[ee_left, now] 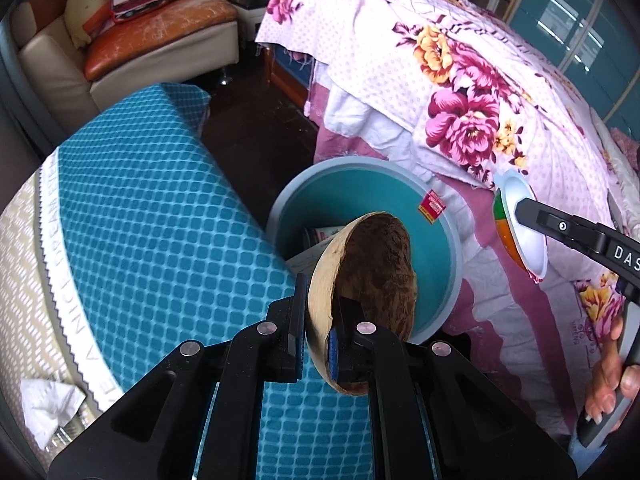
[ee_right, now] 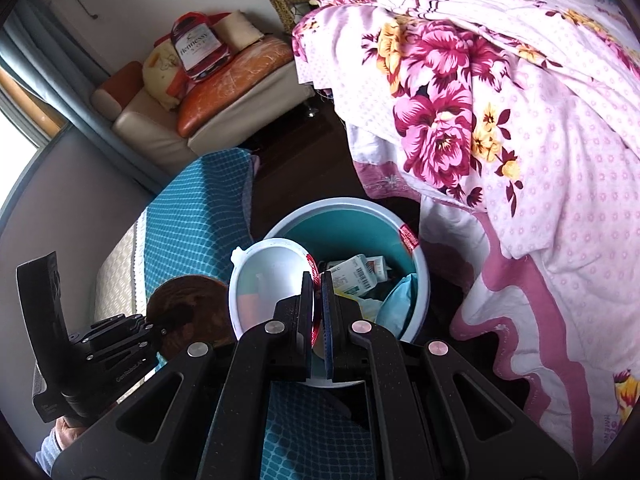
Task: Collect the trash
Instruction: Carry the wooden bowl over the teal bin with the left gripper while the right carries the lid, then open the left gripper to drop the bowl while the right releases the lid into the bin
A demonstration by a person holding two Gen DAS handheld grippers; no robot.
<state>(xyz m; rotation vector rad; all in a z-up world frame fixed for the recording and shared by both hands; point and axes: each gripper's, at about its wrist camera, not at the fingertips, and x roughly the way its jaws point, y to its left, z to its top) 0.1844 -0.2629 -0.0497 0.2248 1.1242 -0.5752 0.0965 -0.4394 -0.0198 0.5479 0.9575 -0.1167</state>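
Observation:
My left gripper [ee_left: 318, 312] is shut on the rim of a brown coconut shell half [ee_left: 368, 276] and holds it just above the near edge of a teal trash bin [ee_left: 436, 248]. The shell also shows in the right wrist view [ee_right: 188, 304], left of my right gripper. My right gripper [ee_right: 318, 280] is shut on the rim of a white plastic bowl [ee_right: 268, 276] with a coloured outside, held over the bin's [ee_right: 404, 236] left rim. The bowl shows in the left wrist view [ee_left: 520, 228] to the right of the bin. The bin holds cartons and wrappers [ee_right: 360, 276].
A table with a blue checked cloth [ee_left: 160, 220] lies left of the bin, with a crumpled tissue [ee_left: 48, 404] on it. A bed with a floral pink cover [ee_left: 460, 92] hangs close on the right. A sofa [ee_left: 132, 40] stands at the back across dark floor.

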